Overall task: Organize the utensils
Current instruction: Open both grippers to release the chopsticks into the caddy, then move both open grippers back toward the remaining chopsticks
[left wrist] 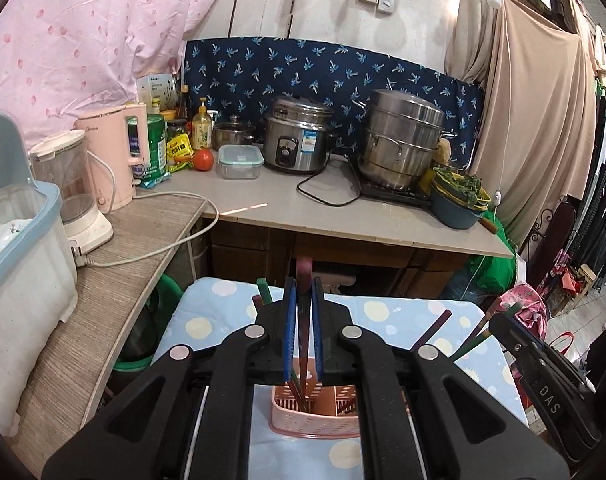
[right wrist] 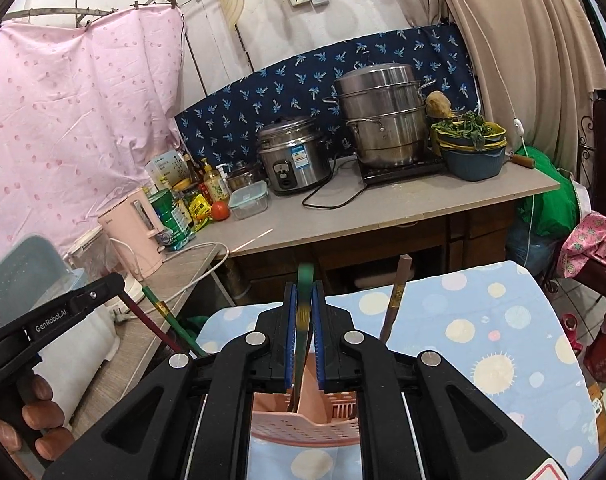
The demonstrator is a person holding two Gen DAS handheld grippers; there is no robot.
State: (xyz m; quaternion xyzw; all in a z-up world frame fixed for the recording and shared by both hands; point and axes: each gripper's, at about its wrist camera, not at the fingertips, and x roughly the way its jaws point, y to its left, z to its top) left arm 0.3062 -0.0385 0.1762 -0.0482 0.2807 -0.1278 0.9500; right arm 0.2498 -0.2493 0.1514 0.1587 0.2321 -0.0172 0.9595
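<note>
While both grippers sit low over the table w/ the blue polka-dot cloth (right wrist: pixel 483 320), each is clamped on one chopstick. Going left to right: the left gripper (left wrist: pixel 303 312) has its blue pads squeezed tight on a dark red chopstick (left wrist: pixel 304 276), top end poking up past the fingers, bottom end running down into the pink slotted utensil basket (left wrist: pixel 315 412) right under it. A green chopstick (left wrist: pixel 263 289) and a couple more stand just left of the pads, same basket afaict. Right gripper (right wrist: pixel 304 312) is pinched on a green chopstick (right wrist: pixel 305 280), a bit blurry, lower end also down inside the pink basket (right wrist: pixel 303 428). A brown chopstick (right wrist: pixel 395 300) leans up just right of it. Far side: counter w/ rice cooker (right wrist: pixel 293 156) and steel steamer pot (right wrist: pixel 383 116).
</note>
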